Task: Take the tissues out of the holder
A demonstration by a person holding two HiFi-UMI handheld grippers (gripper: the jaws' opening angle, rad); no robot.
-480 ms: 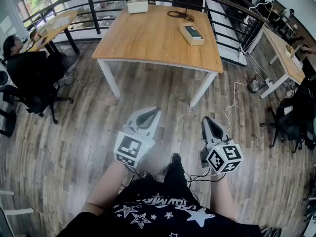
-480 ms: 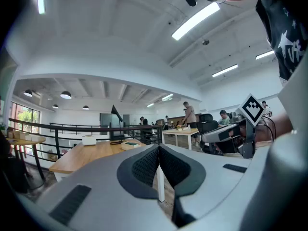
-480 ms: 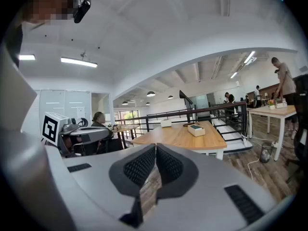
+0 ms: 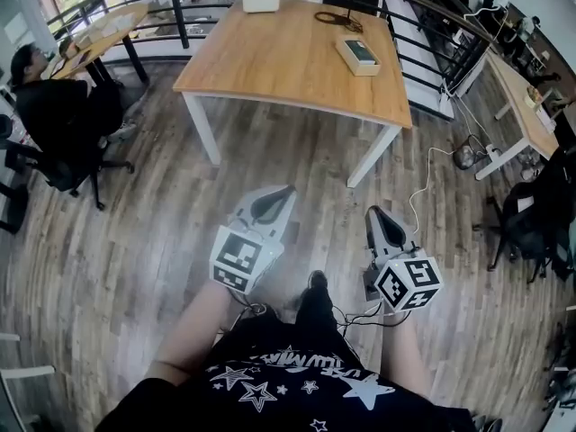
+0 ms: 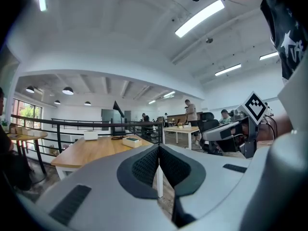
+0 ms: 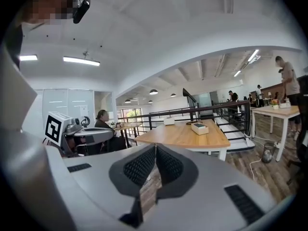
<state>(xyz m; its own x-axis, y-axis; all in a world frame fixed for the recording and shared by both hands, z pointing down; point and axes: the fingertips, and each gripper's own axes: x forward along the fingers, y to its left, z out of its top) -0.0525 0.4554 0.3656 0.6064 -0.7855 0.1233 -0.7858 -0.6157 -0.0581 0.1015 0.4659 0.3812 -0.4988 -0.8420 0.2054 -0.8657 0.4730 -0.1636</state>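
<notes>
The tissue holder (image 4: 358, 57), a pale wooden box with a dark top, sits on the wooden table (image 4: 288, 61) far ahead of me; no tissue shows from here. It also appears small in the left gripper view as the holder (image 5: 131, 140) and in the right gripper view as the holder (image 6: 199, 128). My left gripper (image 4: 270, 203) and right gripper (image 4: 378, 223) are held close to my body over the floor, well short of the table. Both are shut with nothing between the pads, as the left gripper (image 5: 159, 165) and right gripper (image 6: 155, 165) show.
A white box (image 4: 261, 0) and a coiled black cable (image 4: 340, 20) lie at the table's far side. A black railing (image 4: 180, 16) runs behind it. A seated person (image 4: 49, 106) is at left; another desk (image 4: 517, 97), chairs and a floor cable (image 4: 432, 169) are at right.
Both grippers have shifted slightly upward in the head view and the view has tilted a little. The jaws remain shut.
</notes>
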